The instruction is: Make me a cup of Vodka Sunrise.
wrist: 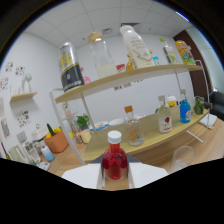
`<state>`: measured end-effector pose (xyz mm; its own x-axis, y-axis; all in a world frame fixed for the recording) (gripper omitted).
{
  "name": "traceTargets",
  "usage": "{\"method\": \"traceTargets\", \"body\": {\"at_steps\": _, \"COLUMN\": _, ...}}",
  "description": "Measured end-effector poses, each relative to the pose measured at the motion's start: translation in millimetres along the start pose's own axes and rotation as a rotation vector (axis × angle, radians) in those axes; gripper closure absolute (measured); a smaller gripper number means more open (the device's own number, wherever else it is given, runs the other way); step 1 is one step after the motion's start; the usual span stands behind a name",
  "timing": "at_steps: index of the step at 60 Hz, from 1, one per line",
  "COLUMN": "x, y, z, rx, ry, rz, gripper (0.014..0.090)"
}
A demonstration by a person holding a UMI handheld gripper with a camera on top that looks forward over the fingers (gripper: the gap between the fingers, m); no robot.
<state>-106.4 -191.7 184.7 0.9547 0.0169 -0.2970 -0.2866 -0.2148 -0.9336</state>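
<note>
Grenadine-red syrup bottle (115,161) with a white cap sits at the bottom centre of the frame, clamped between the two fingers of the gripper (115,172), whose pale fingers press against its left and right sides. Reading left to right: at the far left edge, a white wall carries small pictures and a short wall shelf (22,96); below it, an orange pot (56,141) holding green and yellow items stands at lower left on the wooden counter (75,159). At upper left a dark canister with yellow and white label (71,66) stands on the upper wooden shelf (125,76), followed toward the centre by a tall clear glass jar (102,55) and, right of it, a large white bottle (136,46) leaning into the curve of the lens. On the lower shelf (150,136), a small green plant (82,121) stands left of centre, and a clear stoppered bottle with orange contents (133,127) stands just beyond and right of the held bottle. Further right are a clear spirit bottle with a red label (164,117) and a blue bottle (185,109). At lower right, an empty clear glass (182,157) stands on the counter, apart from the gripper. Colourful packages (183,51) sit at the upper right end of the top shelf.
</note>
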Motion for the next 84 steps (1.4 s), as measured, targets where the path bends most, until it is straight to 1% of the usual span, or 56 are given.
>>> {"method": "traceTargets", "body": {"at_steps": 3, "x": -2.2, "y": 29.5, "z": 8.1, "rx": -0.038, "ry": 0.018, "rz": -0.073, "gripper": 0.0704}}
{"method": "traceTargets", "body": {"at_steps": 10, "x": 1.0, "y": 93.1, "z": 22.7, "rx": -0.168, "ry": 0.051, "rz": -0.115, "gripper": 0.0702}}
{"method": "traceTargets", "body": {"at_steps": 12, "x": 3.7, "y": 108.1, "z": 25.0, "rx": -0.194, "ry": 0.068, "rz": -0.121, "gripper": 0.0704}}
{"method": "traceTargets", "body": {"at_steps": 16, "x": 7.5, "y": 131.3, "z": 28.4, "rx": -0.254, "ry": 0.089, "rz": -0.135, "gripper": 0.0704}}
{"method": "traceTargets", "body": {"at_steps": 23, "x": 8.4, "y": 155.2, "z": 31.9, "rx": -0.325, "ry": 0.103, "rz": -0.186, "gripper": 0.0704}}
{"method": "traceTargets", "body": {"at_steps": 32, "x": 5.1, "y": 165.6, "z": 38.4, "rx": -0.341, "ry": 0.089, "rz": -0.213, "gripper": 0.07}}
{"method": "traceTargets", "body": {"at_steps": 35, "x": 2.9, "y": 167.8, "z": 38.0, "rx": -0.368, "ry": 0.093, "rz": -0.221, "gripper": 0.0699}}
{"method": "traceTargets", "body": {"at_steps": 45, "x": 1.5, "y": 170.7, "z": 36.3, "rx": -0.365, "ry": 0.082, "rz": -0.226, "gripper": 0.0689}}
{"method": "traceTargets", "body": {"at_steps": 51, "x": -6.2, "y": 174.5, "z": 33.9, "rx": -0.378, "ry": 0.04, "rz": -0.235, "gripper": 0.0679}}
{"method": "traceTargets", "body": {"at_steps": 52, "x": -7.6, "y": 175.1, "z": 33.0, "rx": -0.379, "ry": 0.03, "rz": -0.237, "gripper": 0.0663}}
{"method": "traceTargets", "body": {"at_steps": 55, "x": -10.9, "y": 175.3, "z": 29.6, "rx": -0.386, "ry": 0.01, "rz": -0.244, "gripper": 0.0557}}
{"method": "traceTargets", "body": {"at_steps": 57, "x": -14.2, "y": 175.5, "z": 25.9, "rx": -0.393, "ry": -0.011, "rz": -0.249, "gripper": 0.0501}}
{"method": "traceTargets", "body": {"at_steps": 58, "x": -15.9, "y": 174.9, "z": 23.7, "rx": -0.396, "ry": -0.023, "rz": -0.251, "gripper": 0.0457}}
{"method": "traceTargets", "body": {"at_steps": 59, "x": -18.5, "y": 174.0, "z": 21.2, "rx": -0.397, "ry": -0.038, "rz": -0.252, "gripper": 0.04}}
{"method": "traceTargets", "body": {"at_steps": 61, "x": -23.1, "y": 170.2, "z": 15.4, "rx": -0.396, "ry": -0.068, "rz": -0.259, "gripper": 0.025}}
{"method": "traceTargets", "body": {"at_steps": 62, "x": -24.1, "y": 167.7, "z": 12.3, "rx": -0.392, "ry": -0.077, "rz": -0.265, "gripper": 0.0186}}
{"method": "traceTargets", "body": {"at_steps": 63, "x": -25.0, "y": 163.6, "z": 8.9, "rx": -0.388, "ry": -0.086, "rz": -0.272, "gripper": 0.0188}}
{"method": "traceTargets", "body": {"at_steps": 64, "x": -27.2, "y": 158.2, "z": 5.9, "rx": -0.384, "ry": -0.091, "rz": -0.282, "gripper": 0.0206}}
{"method": "traceTargets", "body": {"at_steps": 67, "x": -26.0, "y": 143.1, "z": -4.1, "rx": -0.358, "ry": -0.107, "rz": -0.31, "gripper": 0.0184}}
{"method": "traceTargets", "body": {"at_steps": 71, "x": -26.4, "y": 117.2, "z": -20.5, "rx": -0.316, "ry": -0.133, "rz": -0.331, "gripper": 0.0185}}
{"method": "traceTargets", "body": {"at_steps": 76, "x": -20.6, "y": 83.1, "z": -44.9, "rx": -0.287, "ry": -0.153, "rz": -0.32, "gripper": 0.0185}}
{"method": "traceTargets", "body": {"at_steps": 80, "x": -4.1, "y": 59.6, "z": -62.0, "rx": -0.266, "ry": -0.143, "rz": -0.302, "gripper": 0.0185}}
{"method": "traceTargets", "body": {"at_steps": 84, "x": 20.9, "y": 40.5, "z": -77.1, "rx": -0.255, "ry": -0.114, "rz": -0.288, "gripper": 0.0187}}
